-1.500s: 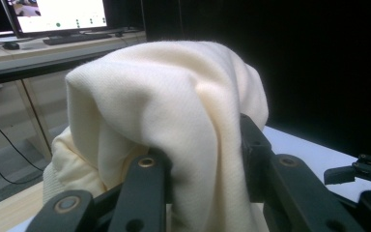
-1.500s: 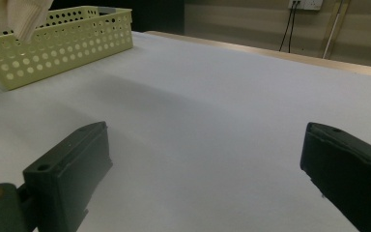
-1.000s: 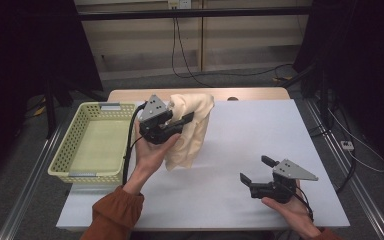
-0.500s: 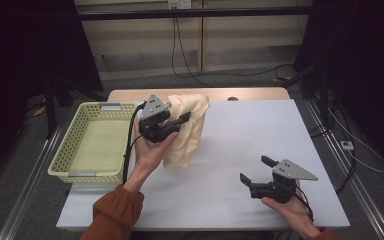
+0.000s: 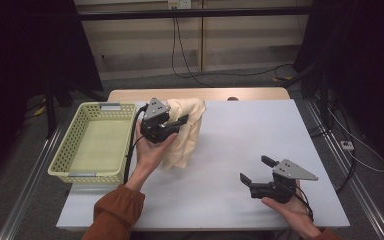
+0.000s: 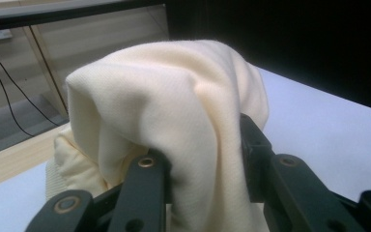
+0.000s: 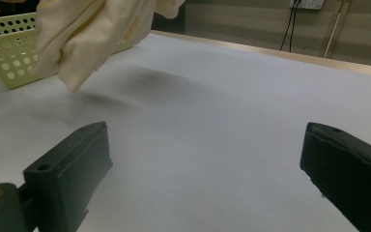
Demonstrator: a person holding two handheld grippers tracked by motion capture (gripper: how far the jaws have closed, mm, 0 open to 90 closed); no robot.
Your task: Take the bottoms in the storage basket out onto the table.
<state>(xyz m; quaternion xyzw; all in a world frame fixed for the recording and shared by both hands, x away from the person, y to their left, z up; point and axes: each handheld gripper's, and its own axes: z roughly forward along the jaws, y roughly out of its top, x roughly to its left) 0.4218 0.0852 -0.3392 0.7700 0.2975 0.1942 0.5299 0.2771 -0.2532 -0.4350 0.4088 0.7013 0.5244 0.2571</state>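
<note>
Left hand-held gripper (image 5: pixel 180 121): clenched on cream cloth (image 5: pixel 185 137), raised beside yellow basket (image 5: pixel 91 142). Right hand-held gripper (image 5: pixel 254 170): jaws spread, nothing held, over white table (image 5: pixel 245 135)

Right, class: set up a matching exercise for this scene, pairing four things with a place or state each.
Things:
1. cream cloth
2. basket
3. right claw
4. left claw

Places or states:
A. open above the bare table
B. yellow, at the table's left edge
C. shut on fabric
D. hanging, lifted off the table

Pairs: 1-D, 2-B, 3-A, 4-C
</note>
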